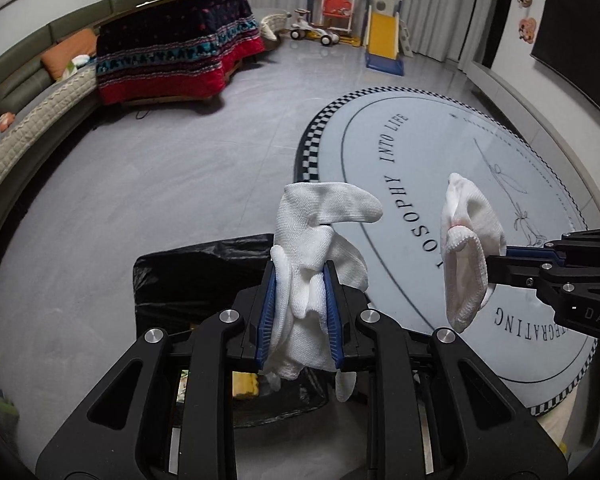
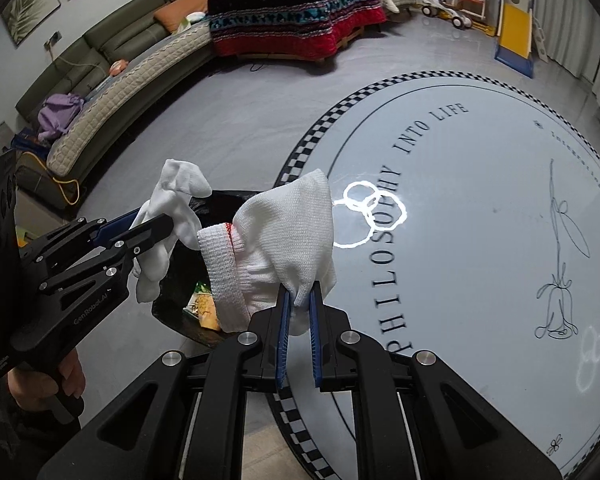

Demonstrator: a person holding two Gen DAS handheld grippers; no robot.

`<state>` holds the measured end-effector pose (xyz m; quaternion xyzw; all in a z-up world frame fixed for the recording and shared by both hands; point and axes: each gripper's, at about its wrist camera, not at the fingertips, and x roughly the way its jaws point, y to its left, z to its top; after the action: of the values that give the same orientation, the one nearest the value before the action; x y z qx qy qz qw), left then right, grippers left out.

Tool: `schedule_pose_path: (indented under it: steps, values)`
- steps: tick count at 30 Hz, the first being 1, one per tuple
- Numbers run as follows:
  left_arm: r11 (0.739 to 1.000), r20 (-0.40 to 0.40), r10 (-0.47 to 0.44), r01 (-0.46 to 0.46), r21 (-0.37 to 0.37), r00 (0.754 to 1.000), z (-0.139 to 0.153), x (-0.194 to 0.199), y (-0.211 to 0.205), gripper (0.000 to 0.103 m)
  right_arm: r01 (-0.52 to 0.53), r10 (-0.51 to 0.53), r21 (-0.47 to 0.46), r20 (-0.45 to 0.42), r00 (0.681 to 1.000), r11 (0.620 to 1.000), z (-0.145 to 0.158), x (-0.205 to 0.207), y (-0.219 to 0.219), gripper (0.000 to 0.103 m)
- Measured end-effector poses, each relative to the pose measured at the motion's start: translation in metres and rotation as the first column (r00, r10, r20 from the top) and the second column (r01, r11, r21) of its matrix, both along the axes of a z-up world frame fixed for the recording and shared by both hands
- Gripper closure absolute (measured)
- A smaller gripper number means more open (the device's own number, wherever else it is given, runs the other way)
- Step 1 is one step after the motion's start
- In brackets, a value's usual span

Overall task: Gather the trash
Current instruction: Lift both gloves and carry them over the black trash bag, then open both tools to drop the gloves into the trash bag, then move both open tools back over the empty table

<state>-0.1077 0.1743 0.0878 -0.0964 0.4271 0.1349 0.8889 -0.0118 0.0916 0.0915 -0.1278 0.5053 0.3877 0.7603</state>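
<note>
My left gripper [image 1: 300,276] is shut on a bunched white knit glove [image 1: 320,220], whose fingers stick up and to the right. Below it lies a black trash bag [image 1: 196,272] with its mouth open and yellow wrappers inside. My right gripper [image 2: 298,294] is shut on a second white glove [image 2: 284,224] with a red-stitched cuff, pinched by a fold of cloth. In the right wrist view the left gripper [image 2: 148,226] comes in from the left with its glove [image 2: 172,204], above the bag [image 2: 220,204]. In the left wrist view the right gripper [image 1: 496,260] holds its glove [image 1: 466,240] at the right.
A round pale rug [image 2: 480,200] with a checkered border and printed lettering covers the grey floor on the right. A curved sofa [image 2: 112,92] and a low table under a dark and red blanket [image 2: 292,12] stand at the back, with a toy slide [image 1: 384,36] beyond. A hand [image 2: 44,384] grips the left tool.
</note>
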Motion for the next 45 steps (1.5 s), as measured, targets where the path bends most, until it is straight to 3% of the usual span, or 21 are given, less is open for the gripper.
schedule_pose_path:
  steps: [9,22,23,24,25,26,28,32,45]
  values:
    - [0.987,-0.024,0.155,-0.155,-0.036,0.988,-0.021,-0.049,0.056,0.081,-0.129,0.128,-0.017,-0.028,0.991,0.992,-0.013,-0.03,0.064,0.093]
    - [0.934,-0.097,0.336,-0.345,-0.093,0.937,-0.058,-0.1,0.118,0.08,-0.257,0.252,-0.047,-0.101,0.963,0.965,-0.035,-0.053,0.147,0.091]
    - [0.928,-0.107,0.35,-0.36,-0.096,0.931,-0.061,-0.102,0.123,0.077,-0.266,0.259,-0.047,-0.116,0.959,0.963,-0.037,-0.054,0.153,0.087]
    - [0.922,-0.127,0.363,-0.376,-0.093,0.923,-0.065,-0.102,0.127,0.048,-0.265,0.257,-0.049,-0.125,0.958,0.963,-0.038,-0.052,0.158,0.063]
    - [0.913,-0.141,0.386,-0.399,-0.084,0.912,-0.068,-0.102,0.132,0.005,-0.241,0.236,-0.042,-0.11,0.966,0.969,-0.038,-0.051,0.161,0.029]
    - [0.905,-0.127,0.41,-0.42,-0.066,0.903,-0.067,-0.103,0.134,0.007,-0.22,0.216,-0.034,-0.085,0.973,0.975,-0.035,-0.05,0.161,0.021]
    - [0.893,-0.117,0.439,-0.447,-0.049,0.891,-0.068,-0.103,0.137,0.006,-0.211,0.208,-0.034,-0.069,0.976,0.977,-0.034,-0.049,0.163,0.02]
    - [0.895,-0.126,0.429,-0.44,-0.079,0.895,-0.072,-0.102,0.14,0.006,-0.212,0.209,-0.045,-0.078,0.975,0.976,-0.037,-0.046,0.163,0.02]
    - [0.91,-0.141,0.397,-0.409,-0.065,0.907,-0.071,-0.09,0.13,0.006,-0.211,0.207,-0.019,-0.111,0.972,0.977,-0.035,-0.042,0.157,0.02]
